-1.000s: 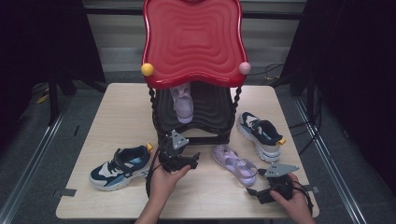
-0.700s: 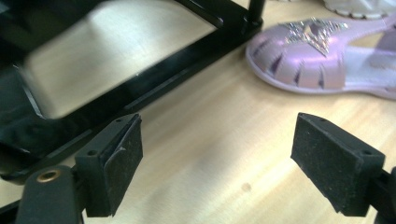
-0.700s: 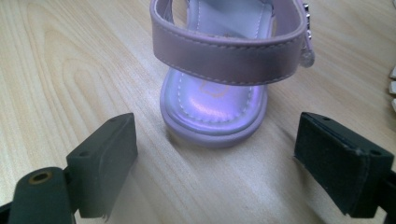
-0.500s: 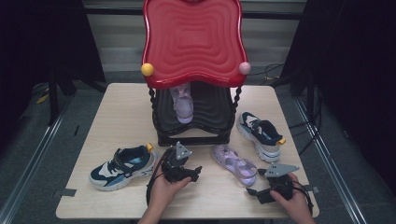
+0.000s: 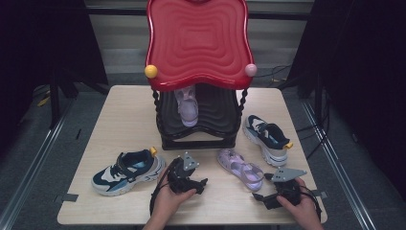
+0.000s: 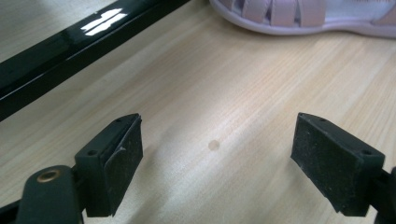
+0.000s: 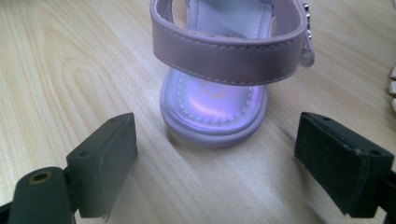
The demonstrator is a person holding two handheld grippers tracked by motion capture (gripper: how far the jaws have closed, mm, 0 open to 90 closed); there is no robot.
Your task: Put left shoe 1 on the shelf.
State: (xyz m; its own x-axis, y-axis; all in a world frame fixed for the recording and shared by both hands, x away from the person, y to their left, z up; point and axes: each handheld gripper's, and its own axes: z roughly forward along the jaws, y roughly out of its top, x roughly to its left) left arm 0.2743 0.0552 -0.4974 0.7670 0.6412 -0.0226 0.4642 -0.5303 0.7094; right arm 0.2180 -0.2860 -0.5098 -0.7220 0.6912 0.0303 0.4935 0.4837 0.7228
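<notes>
A lilac sandal (image 5: 239,170) lies on the wooden table (image 5: 119,120) in front of a black shoe rack (image 5: 198,127) with a red top. Its partner (image 5: 186,105) stands on the rack's lower shelf. My right gripper (image 5: 274,188) sits just behind the sandal's heel. In the right gripper view the gripper (image 7: 229,163) is open, and the sandal's heel and back strap (image 7: 224,70) lie just beyond the jaws. My left gripper (image 5: 200,184) is left of the sandal. In the left gripper view it (image 6: 217,158) is open over bare wood, with the sandal's sole (image 6: 303,18) farther off.
A navy and white sneaker (image 5: 127,171) lies at the front left of the table. Its mate (image 5: 266,138) lies right of the rack. The rack's black base (image 6: 70,51) crosses the upper left of the left gripper view.
My left gripper has drifted a little toward the table's near edge and to the right. The right gripper and the shoes have stayed put.
</notes>
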